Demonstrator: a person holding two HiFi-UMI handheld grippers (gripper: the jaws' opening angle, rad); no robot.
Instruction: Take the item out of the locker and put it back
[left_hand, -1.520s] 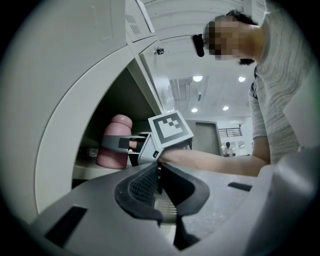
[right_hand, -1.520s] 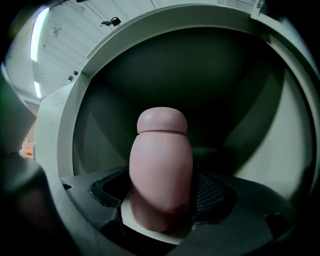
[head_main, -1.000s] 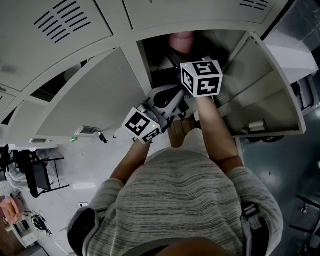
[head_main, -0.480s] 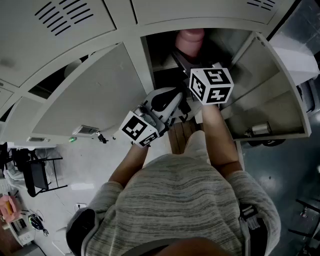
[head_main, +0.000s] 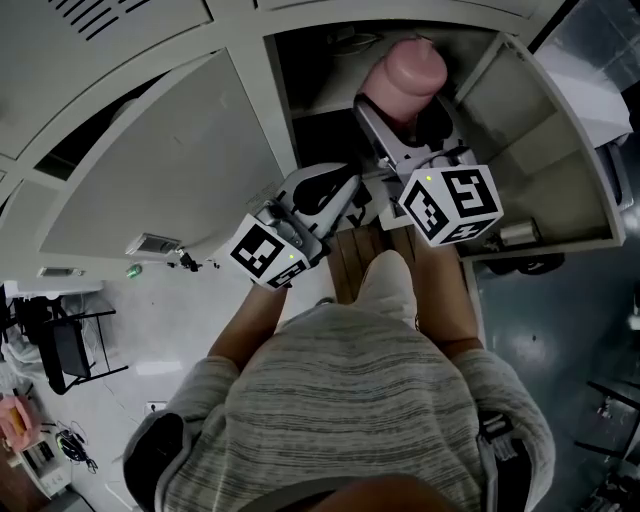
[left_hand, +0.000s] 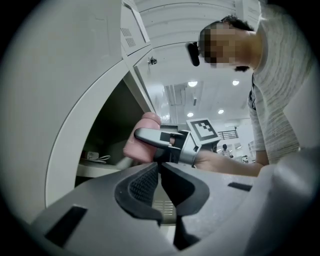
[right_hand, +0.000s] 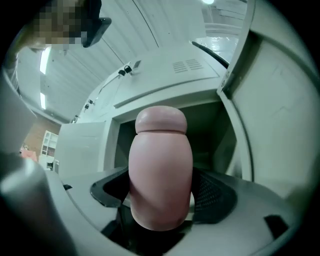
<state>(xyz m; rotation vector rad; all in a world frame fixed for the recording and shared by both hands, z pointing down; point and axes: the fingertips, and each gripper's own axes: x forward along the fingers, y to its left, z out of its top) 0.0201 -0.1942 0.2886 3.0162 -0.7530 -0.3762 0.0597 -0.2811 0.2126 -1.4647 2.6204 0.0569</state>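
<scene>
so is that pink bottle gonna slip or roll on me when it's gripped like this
Probably rigid: the pink bottle shows no denting where the right gripper's fingers press its sides. Its smooth, rounded wall could slip or twist if the grip were loose. Laid on its side it would likely roll; its weight cannot be judged from here.

Locker (head_main: 278, 110) compartment stands open, interior dark. Inside is one pale shelf (left_hand: 100, 169), level. On the shelf, toward the back: a small white object with a looped cable (left_hand: 95, 157); type not resolvable. Floor (head_main: 150, 335) is pale and glossy. On the floor, left of the locker: a black stand (head_main: 72, 350), with a tangle of cables (head_main: 75, 445) near it.
</scene>
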